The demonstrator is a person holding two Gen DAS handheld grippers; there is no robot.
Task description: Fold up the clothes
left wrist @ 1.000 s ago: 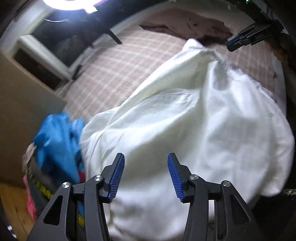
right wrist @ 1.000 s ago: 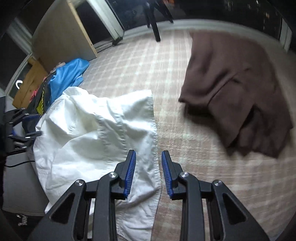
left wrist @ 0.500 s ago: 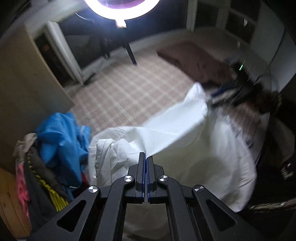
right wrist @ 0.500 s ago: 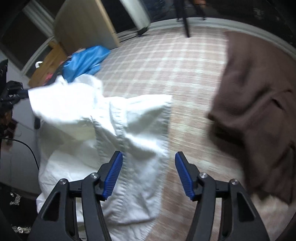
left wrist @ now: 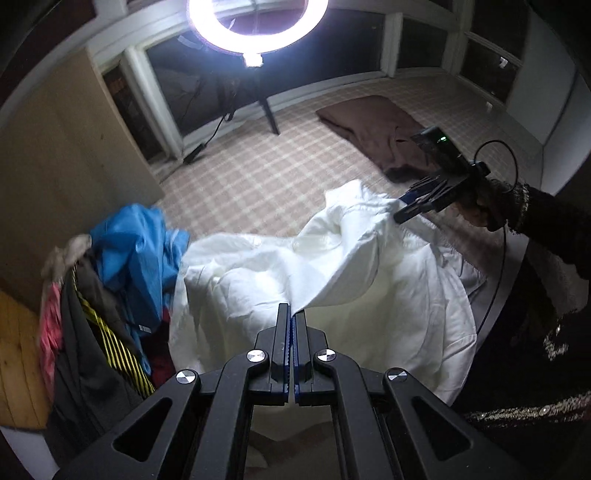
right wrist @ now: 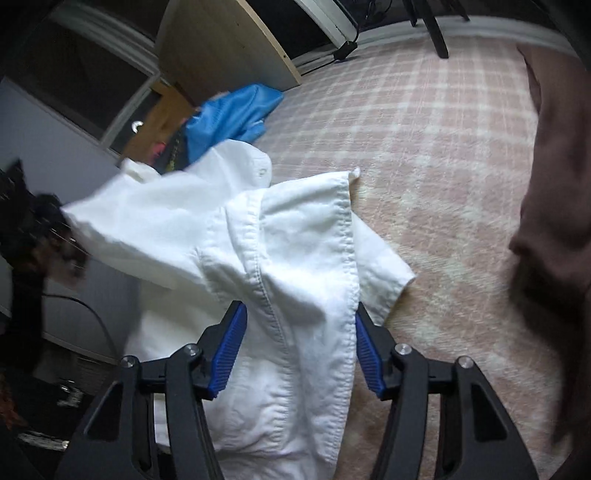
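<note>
Your left gripper (left wrist: 293,314) is clenched tight on an edge of the crumpled white cotton shirt (left wrist: 332,266), which rises to its tips and spreads away ahead of it over the pink-and-cream checked bed cover (left wrist: 236,177); your right gripper (right wrist: 297,347) has its jaws apart and closing, with a seamed fold of the same shirt (right wrist: 295,258) lying between its blue pads (right wrist: 227,347), which do not press on the cloth; seen from your left gripper, the right one (left wrist: 413,206) meets the shirt's far raised edge, ahead and to the right; a folded brown garment (left wrist: 373,129) lies on the cover beyond it; a heap of clothes topped by a bright blue jacket (left wrist: 136,251) sits just left of your left gripper, touching the shirt's left side; a lit ring lamp (left wrist: 255,22) stands far ahead.
</note>
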